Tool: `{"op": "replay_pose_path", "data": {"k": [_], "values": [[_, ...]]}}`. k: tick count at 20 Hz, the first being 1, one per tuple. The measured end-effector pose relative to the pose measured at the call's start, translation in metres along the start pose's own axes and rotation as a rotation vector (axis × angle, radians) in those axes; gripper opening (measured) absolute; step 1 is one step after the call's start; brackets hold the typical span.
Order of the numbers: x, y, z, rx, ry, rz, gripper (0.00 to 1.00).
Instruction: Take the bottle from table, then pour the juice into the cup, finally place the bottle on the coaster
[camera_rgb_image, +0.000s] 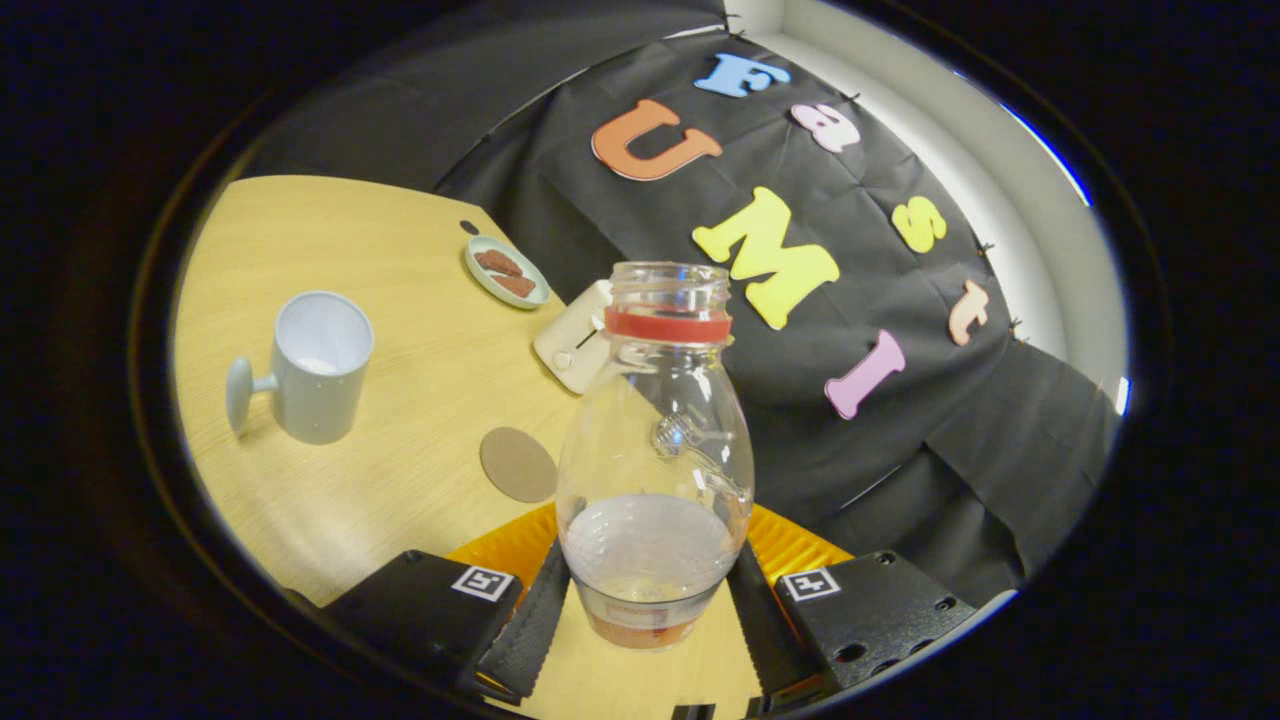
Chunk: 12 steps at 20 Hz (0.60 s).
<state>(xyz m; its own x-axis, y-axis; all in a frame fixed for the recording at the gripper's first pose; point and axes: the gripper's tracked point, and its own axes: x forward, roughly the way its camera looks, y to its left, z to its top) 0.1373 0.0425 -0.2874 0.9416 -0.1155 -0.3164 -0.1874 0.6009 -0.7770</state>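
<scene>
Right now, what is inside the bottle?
The bottle, clamped between the tool fingers, holds a shallow reddish layer at the bottom. Above that it looks empty, though reflections blur the glass.

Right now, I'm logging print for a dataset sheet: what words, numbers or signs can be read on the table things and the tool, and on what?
Bottle, pressed between both fingers of the gripper: no readable text; its red neck band is plain.
Cup: none.
Coaster: none.
Gripper: two square black-and-white code marks, no words.
</scene>
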Motion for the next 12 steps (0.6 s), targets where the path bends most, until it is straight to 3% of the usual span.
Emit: {"op": "replay_pose_path", "data": {"k": [8,12], "values": [[0.000,0.013,0.019,-0.148,-0.008,-0.014,0.82],[0.006,0.024,0.032,-0.286,-0.020,-0.031,0.82]]}}
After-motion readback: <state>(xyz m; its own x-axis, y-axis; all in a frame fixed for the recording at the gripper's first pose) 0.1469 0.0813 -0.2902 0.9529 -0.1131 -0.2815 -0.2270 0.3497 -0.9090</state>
